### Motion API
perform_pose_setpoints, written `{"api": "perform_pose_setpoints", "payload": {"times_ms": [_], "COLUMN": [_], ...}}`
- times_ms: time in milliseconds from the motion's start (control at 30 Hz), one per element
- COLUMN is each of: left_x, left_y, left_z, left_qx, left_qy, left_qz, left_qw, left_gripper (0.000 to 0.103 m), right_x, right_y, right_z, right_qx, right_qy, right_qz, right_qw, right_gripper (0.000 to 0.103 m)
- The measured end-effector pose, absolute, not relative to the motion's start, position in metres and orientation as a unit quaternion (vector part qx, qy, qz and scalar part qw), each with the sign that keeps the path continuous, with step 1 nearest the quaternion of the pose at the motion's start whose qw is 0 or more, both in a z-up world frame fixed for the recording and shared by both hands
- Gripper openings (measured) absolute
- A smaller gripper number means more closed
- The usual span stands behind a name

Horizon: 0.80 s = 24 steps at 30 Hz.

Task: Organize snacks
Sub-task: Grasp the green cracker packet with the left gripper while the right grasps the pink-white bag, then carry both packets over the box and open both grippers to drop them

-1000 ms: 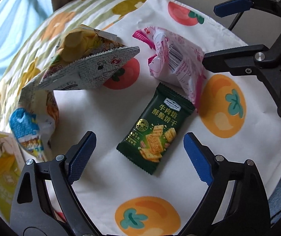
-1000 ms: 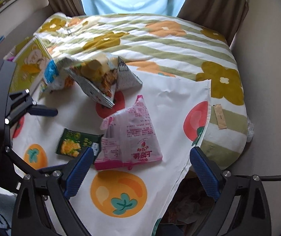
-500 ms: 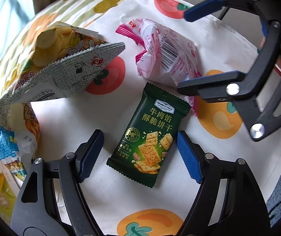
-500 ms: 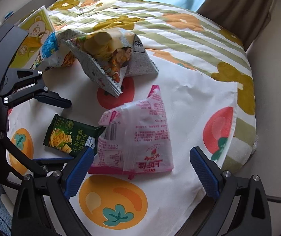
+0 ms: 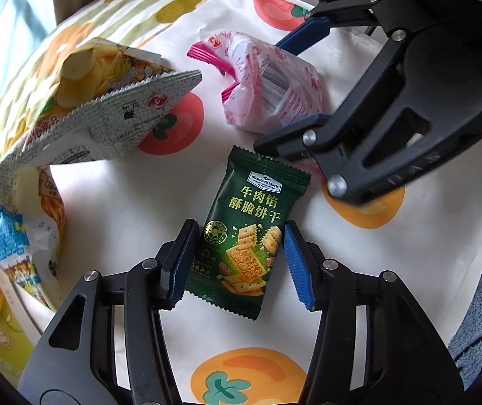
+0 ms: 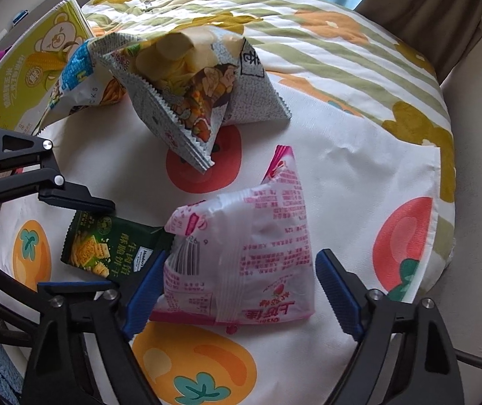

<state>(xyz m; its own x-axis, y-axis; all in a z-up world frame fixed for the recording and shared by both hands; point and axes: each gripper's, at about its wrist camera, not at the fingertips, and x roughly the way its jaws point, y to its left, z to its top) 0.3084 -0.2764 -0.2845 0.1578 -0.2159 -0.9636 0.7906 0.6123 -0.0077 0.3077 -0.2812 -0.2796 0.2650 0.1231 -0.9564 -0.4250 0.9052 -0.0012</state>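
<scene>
Covering a striped flowered quilt (image 6: 308, 33), the fruit-print cloth (image 5: 122, 209) bears both snacks: left gripper (image 5: 239, 263) clenches the green cracker packet (image 5: 247, 229); right gripper (image 6: 237, 293), jaws just narrowing, straddles the pink bag (image 6: 251, 253), contact unclear. Only the right view shows curtains (image 6: 426, 0).

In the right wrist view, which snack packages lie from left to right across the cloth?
Yellow bear-print package → green cracker packet → open chip bag → pink and white bag.

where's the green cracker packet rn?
Left wrist view: green cracker packet lies flat on the fruit-print cloth, clamped between the left gripper pads, just below the pink bag.
</scene>
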Motion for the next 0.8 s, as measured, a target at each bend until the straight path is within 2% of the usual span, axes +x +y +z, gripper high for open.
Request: {"api": "perform_pose_setpoints", "payload": {"times_ms": [67,133,200,300,533,800], "left_x": [0.315,0.316,0.315,0.313,0.312,0.319], "left_y": [-0.277,-0.274,-0.272,-0.268,-0.259,-0.225], "left_z": [-0.286,-0.285,-0.285,-0.282,-0.262,-0.201], "left_qx": [0.265,0.264,0.259,0.254,0.231,0.148], "left_qy": [0.546,0.546,0.548,0.55,0.562,0.551], "left_qz": [-0.347,-0.341,-0.336,-0.326,-0.279,-0.211], "left_qw": [0.714,0.718,0.721,0.726,0.744,0.794], "left_gripper": [0.047,0.047,0.047,0.047,0.047,0.047], "right_x": [0.307,0.305,0.303,0.299,0.282,0.264], "right_y": [-0.279,-0.277,-0.277,-0.281,-0.288,-0.285], "right_z": [-0.28,-0.279,-0.279,-0.275,-0.261,-0.202], "right_qx": [-0.136,-0.146,-0.149,-0.148,-0.133,-0.151], "right_qy": [0.581,0.578,0.577,0.576,0.582,0.529], "right_qz": [0.176,0.175,0.176,0.17,0.142,0.125], "right_qw": [0.783,0.784,0.783,0.786,0.79,0.825], "right_gripper": [0.075,0.066,0.061,0.057,0.055,0.055]}}
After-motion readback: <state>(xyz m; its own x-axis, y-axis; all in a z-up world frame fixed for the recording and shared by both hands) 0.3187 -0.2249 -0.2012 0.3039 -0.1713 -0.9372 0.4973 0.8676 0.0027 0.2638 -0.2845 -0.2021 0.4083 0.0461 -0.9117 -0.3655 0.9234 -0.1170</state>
